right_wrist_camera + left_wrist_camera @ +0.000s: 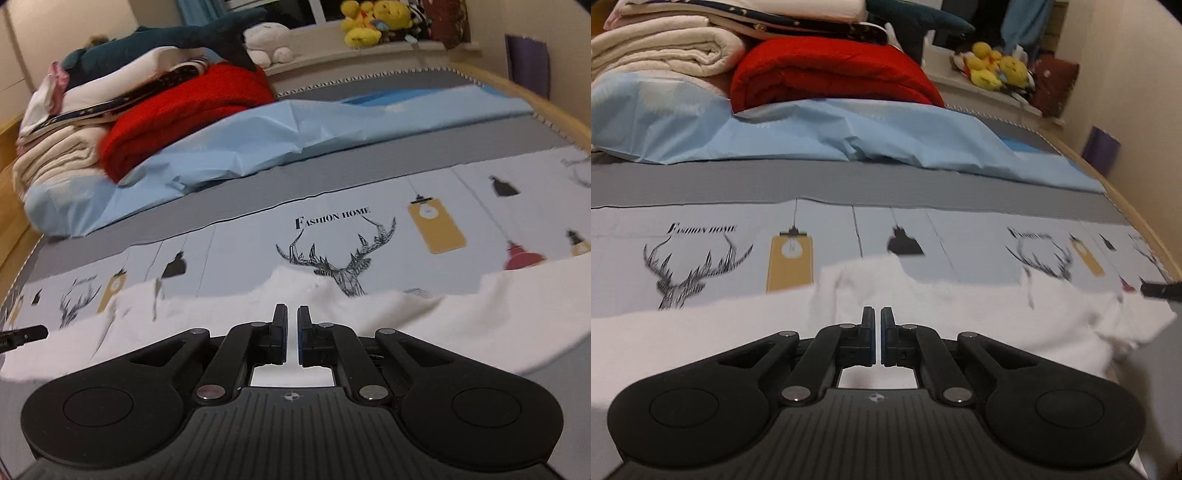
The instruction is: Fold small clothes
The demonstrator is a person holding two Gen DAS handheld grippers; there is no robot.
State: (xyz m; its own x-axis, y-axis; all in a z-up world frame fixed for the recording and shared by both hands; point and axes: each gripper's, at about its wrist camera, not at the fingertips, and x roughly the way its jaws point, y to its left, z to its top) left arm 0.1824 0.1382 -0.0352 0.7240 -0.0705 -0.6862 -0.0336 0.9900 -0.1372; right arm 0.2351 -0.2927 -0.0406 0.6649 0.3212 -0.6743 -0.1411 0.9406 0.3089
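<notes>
A white garment (960,314) (406,325) lies spread across the near part of the printed bed cover (720,251) (240,251). Its far edge is rumpled and blurred. My left gripper (877,314) is over the garment with its jaws shut; I see no cloth pinched between the pads. My right gripper (291,312) stands over the same garment, jaws nearly together with a thin slit, and no fabric shows in it. In the left wrist view a black fingertip (1160,290) of the right gripper pokes in at the right edge. In the right wrist view the left one's fingertip (22,336) shows at the left edge.
At the head of the bed are a crumpled light blue sheet (849,129) (229,147), a folded red blanket (831,74) (177,118) and stacked cream bedding (665,51) (55,158). Yellow plush toys (993,66) (369,22) sit on a ledge. The wooden bed rail (1145,221) runs along the wall.
</notes>
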